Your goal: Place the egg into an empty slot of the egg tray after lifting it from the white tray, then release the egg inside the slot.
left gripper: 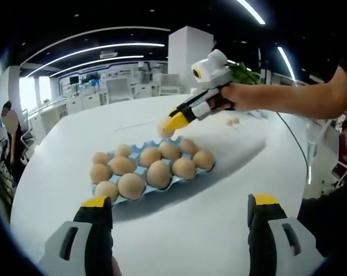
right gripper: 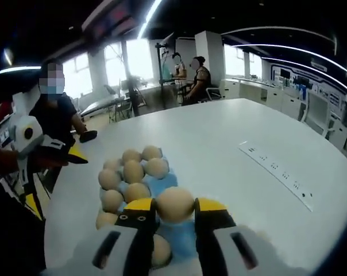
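Right gripper [right gripper: 176,214] is clamped on an egg [right gripper: 174,204], both yellow-tipped jaws against its sides, held above the near end of the blue egg tray [right gripper: 162,185]. In the left gripper view it [left gripper: 172,123] comes in from the right, a hand [left gripper: 238,95] around its body, tip hanging over the tray's far edge [left gripper: 140,168]. White table [right gripper: 231,155] has wide bare surface right of the tray and out to its rounded edge; a flush socket strip [right gripper: 275,171] sits well apart. Eggs fill most slots; the held egg hides the slot beneath. White tray can't be made out. Left gripper [left gripper: 179,210] is held low, jaws wide apart, nothing between them, short of the tray.
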Available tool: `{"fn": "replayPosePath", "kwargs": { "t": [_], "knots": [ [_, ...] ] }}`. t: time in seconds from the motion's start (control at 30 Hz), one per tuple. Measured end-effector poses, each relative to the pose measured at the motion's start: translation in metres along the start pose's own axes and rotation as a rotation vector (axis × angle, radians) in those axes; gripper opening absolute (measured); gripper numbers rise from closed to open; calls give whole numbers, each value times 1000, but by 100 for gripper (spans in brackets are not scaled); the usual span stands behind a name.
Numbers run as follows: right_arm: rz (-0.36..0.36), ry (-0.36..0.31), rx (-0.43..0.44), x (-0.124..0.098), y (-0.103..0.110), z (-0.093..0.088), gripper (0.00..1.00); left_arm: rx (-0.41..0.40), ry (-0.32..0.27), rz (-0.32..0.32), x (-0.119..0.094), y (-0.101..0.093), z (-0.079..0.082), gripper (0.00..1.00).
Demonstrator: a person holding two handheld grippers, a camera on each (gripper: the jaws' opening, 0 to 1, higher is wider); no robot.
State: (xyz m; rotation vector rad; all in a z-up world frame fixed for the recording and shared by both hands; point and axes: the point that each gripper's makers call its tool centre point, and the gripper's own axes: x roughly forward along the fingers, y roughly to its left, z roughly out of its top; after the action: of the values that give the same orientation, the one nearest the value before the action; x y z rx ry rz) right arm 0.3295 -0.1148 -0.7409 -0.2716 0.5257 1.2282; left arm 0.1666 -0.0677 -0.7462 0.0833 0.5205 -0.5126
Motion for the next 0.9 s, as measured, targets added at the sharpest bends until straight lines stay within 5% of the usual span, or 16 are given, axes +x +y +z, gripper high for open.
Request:
{"fn": "replayPosePath", "kwargs": {
  "t": [0.33,0.9],
  "knots": [
    [25,-31,30,18,8,10,27,-9,4,1,0,1,-4,100],
    [47,28,0,43,13,7,27,-25,4,12,-6,7,-9,100]
  ]
}}
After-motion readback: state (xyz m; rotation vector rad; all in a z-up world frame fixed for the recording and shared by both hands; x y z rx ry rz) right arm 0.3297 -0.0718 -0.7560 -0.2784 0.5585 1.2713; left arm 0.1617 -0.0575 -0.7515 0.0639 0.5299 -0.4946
